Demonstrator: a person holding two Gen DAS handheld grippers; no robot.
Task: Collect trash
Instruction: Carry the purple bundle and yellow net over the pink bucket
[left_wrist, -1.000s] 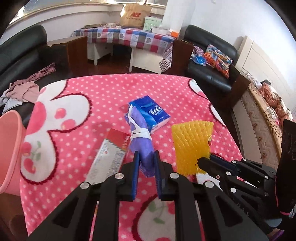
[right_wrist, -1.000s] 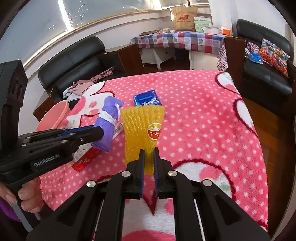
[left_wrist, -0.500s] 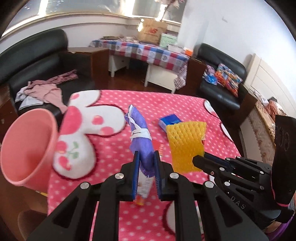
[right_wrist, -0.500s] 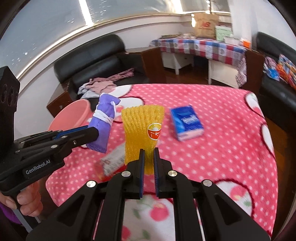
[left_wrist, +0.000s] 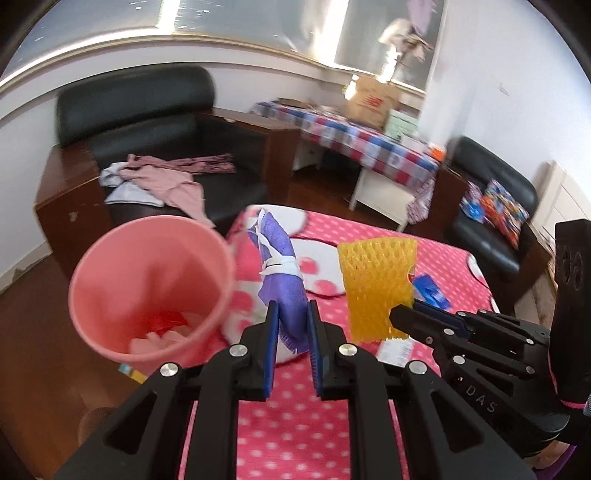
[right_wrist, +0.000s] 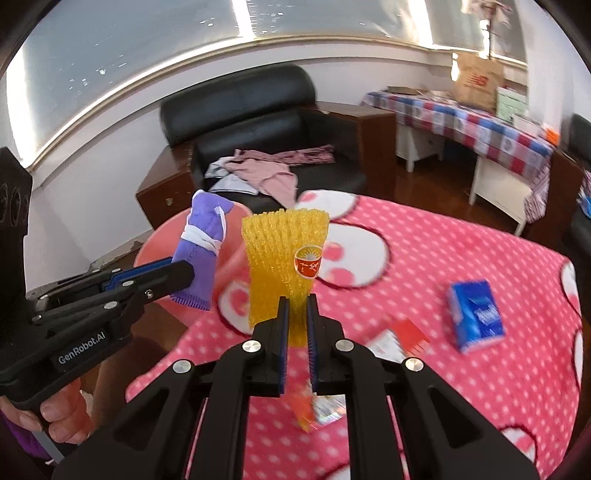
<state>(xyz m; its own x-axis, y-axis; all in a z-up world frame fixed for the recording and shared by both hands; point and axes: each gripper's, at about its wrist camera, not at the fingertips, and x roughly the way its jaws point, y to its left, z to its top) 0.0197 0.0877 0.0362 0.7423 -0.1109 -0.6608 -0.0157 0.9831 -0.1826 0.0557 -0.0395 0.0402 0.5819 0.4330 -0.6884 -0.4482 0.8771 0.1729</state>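
A purple cloth, rolled and tied with a white band, stands upright, pinched at its lower end, just right of the pink bin. The bin, by the table's left edge, holds red and pale scraps. A yellow foam net with a red round sticker is pinched upright, just right of the cloth.

White walls, wood floor; black armchair strewn with clothes; checked-cloth table; bright window glare.
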